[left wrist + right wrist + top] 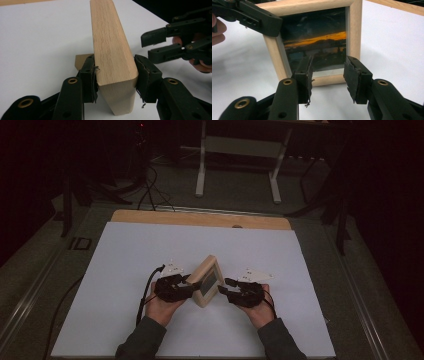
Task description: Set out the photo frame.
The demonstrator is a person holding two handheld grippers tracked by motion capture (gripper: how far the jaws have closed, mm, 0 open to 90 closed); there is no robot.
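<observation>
you are working on one white table (125,320), and near its middle stands the single wooden photo frame (206,280), upright on its edge with the sunset picture turned toward your right hand. your left gripper (115,75) is pinching the frame across its thickness, both pads pressed on the wood, at about 9 o'clock of the frame in the high view. your right gripper (327,75) sits at about 3 o'clock of the frame, its jaws spread and gripping nothing, with the glass just beyond the tips. by my reading you are steadying the frame; a small brown stand piece (81,61) peeks out behind it. next, hold the left pinch firm and bring the right in gently. count: one table, one frame, two grippers.
</observation>
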